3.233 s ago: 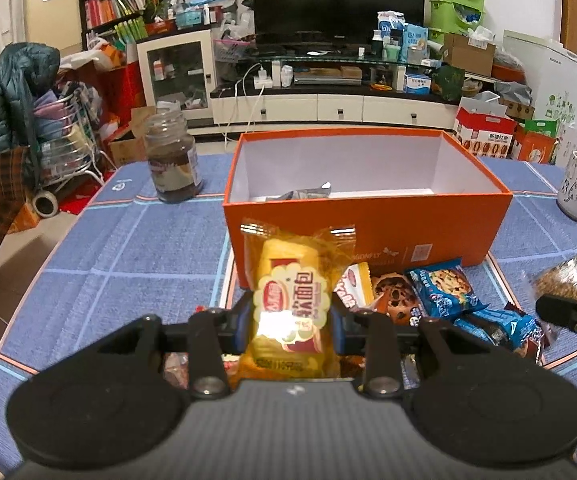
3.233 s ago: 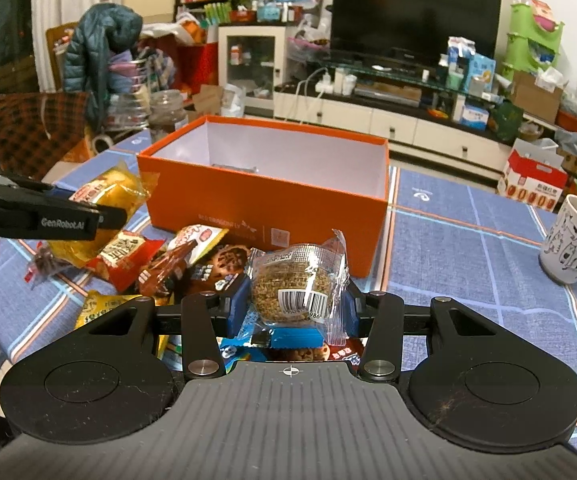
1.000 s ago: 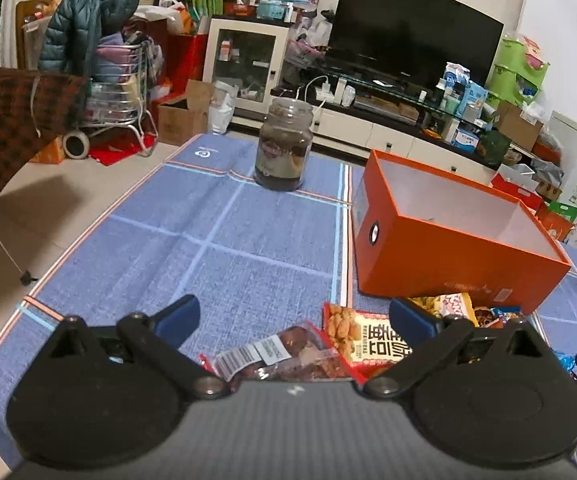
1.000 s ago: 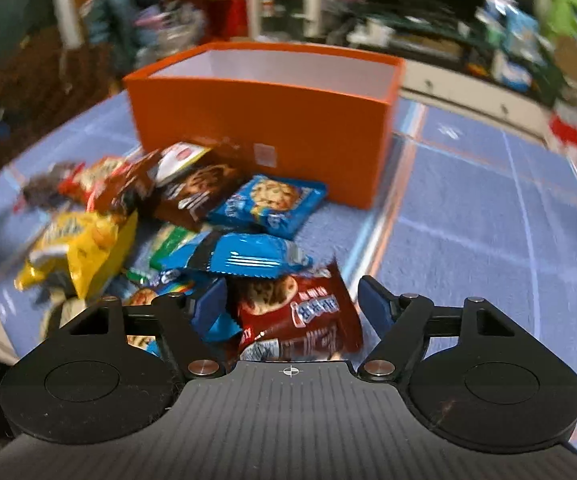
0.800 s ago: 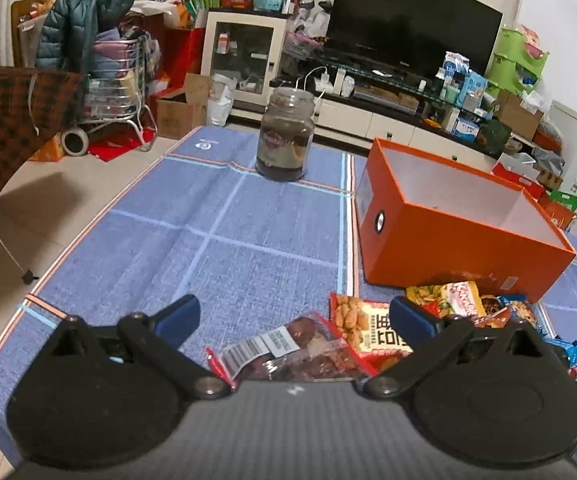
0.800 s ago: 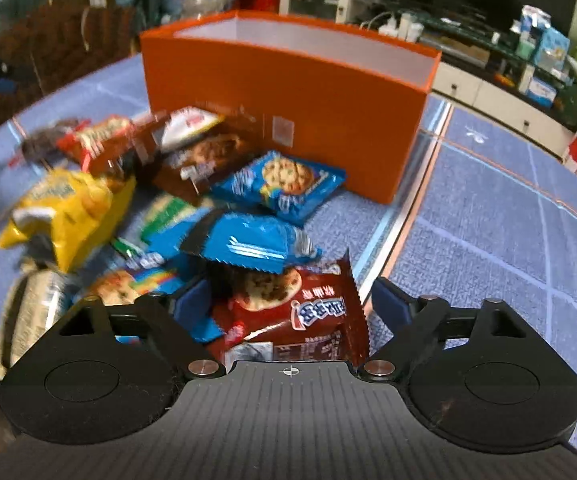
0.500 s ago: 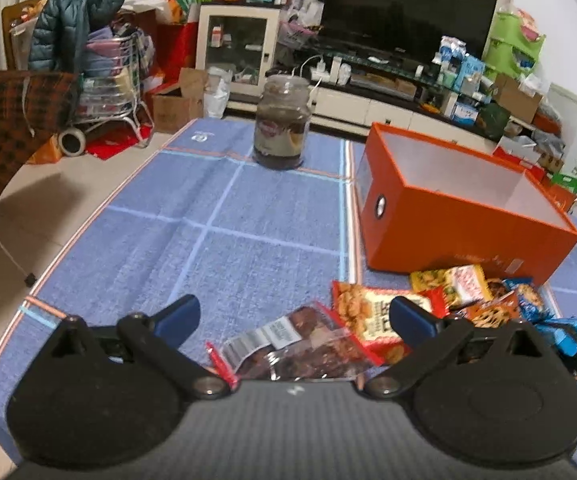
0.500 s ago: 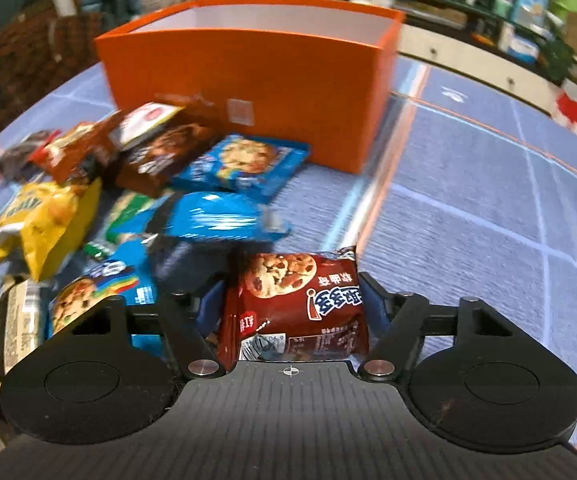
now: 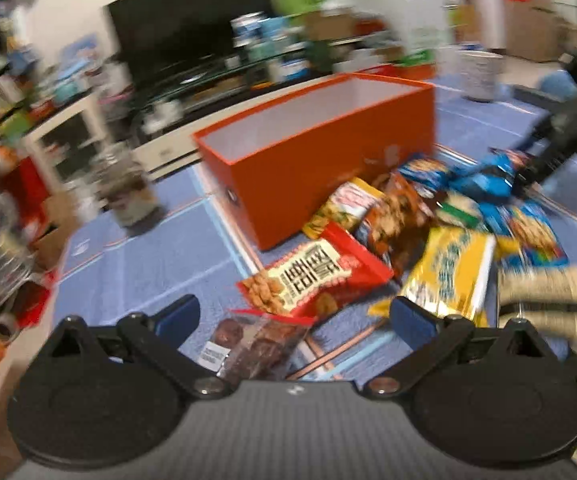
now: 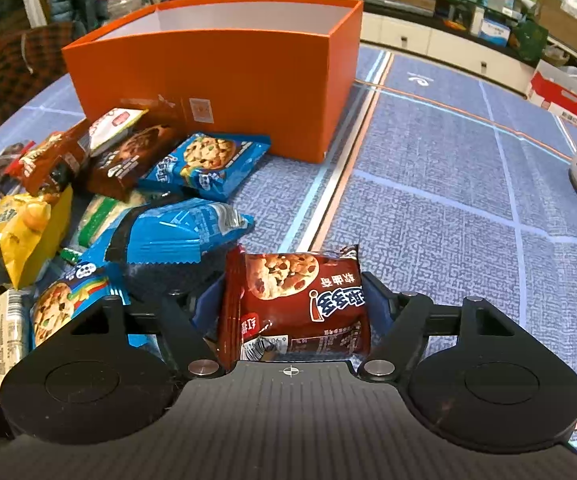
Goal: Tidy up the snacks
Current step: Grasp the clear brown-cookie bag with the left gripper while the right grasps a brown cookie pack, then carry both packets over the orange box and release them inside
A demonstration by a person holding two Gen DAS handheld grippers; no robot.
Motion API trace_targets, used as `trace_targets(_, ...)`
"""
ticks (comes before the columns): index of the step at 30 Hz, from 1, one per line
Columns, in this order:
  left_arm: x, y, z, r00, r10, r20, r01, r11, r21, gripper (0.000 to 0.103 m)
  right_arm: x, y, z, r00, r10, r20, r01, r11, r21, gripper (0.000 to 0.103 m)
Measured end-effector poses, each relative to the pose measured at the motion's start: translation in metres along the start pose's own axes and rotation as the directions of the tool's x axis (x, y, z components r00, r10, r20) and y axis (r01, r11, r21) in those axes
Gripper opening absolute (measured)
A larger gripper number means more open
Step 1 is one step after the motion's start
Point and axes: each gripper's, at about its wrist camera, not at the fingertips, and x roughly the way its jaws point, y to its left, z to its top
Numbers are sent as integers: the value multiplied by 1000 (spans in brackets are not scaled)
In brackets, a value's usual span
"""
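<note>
Beside the orange box (image 10: 216, 68), the right gripper (image 10: 290, 308) has just pinched its fingers onto the red cookie packet (image 10: 294, 304), so boxing comes next. The left gripper (image 9: 294, 316), fingers spread, has swung toward the snack pile (image 9: 428, 236); blur smears that view, and the box's contents are hidden.

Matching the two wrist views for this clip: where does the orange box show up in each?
Left wrist view: the orange box sits upper centre, blurred, running diagonally, with the snack pile to its lower right.
Right wrist view: the orange box fills the upper left, sharp, open top showing a white inside.
Shared landmark: the blue chocolate-chip cookie packet lying by the box's front, seen blurred in the left view.
</note>
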Motion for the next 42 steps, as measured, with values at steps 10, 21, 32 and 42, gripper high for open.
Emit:
trace_targets(10,51,59,-23,991,-101,-91,77,969,-235,97,1,3,1,1000,2,-6,-2,1000,-2,67)
trace_targets(21,42,22,-16,977,-68,-203,13,966,-257,56,-3,0,2,1000,-21,-7,21,999,26,43)
trace_targets(32,19,3,12,991,46,-127,-72,974,-215,55,-13,10,0,999,-39,17,39,999,-13,36)
trace_targets(42,10,21,27,957,252,-142,-287,888,-358,55,-44,5,8,983,-141,117,142,990,-5,36)
